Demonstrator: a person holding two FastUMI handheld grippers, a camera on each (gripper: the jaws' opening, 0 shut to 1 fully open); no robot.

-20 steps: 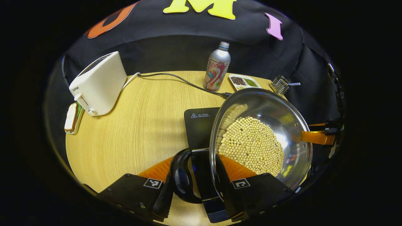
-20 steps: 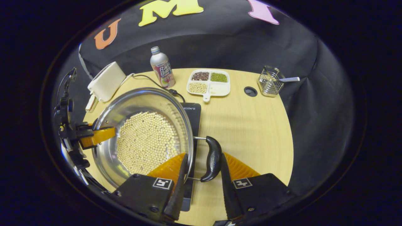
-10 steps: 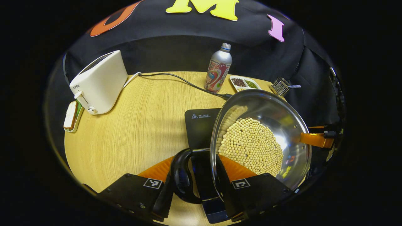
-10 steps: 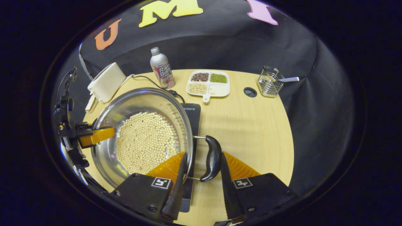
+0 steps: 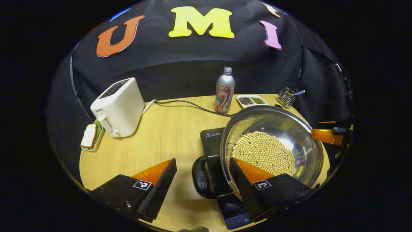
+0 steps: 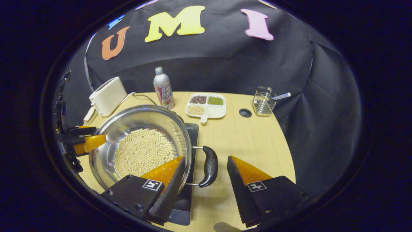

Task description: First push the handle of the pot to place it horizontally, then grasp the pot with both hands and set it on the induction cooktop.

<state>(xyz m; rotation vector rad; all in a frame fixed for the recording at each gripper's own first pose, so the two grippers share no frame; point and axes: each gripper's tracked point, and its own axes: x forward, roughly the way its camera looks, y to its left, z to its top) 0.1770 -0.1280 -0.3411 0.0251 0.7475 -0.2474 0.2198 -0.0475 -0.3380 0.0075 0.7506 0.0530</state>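
One steel pot [image 5: 273, 141] of soybeans sits on one induction cooktop [image 5: 212, 145], two black handles level; both grippers [image 5: 202, 180] [image 6: 202, 180] spread wide.

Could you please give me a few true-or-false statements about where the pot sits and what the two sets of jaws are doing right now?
1. The pot sits on the induction cooktop. True.
2. The right gripper is clamped on the pot's right handle. False: its jaws stand open on either side of the handle.
3. The left gripper is open, with the pot's left handle between its jaws. True.
4. The pot is empty. False: pale round beans cover its bottom.
5. The toaster stands on the cooktop. False: it stands on the table, apart from it.
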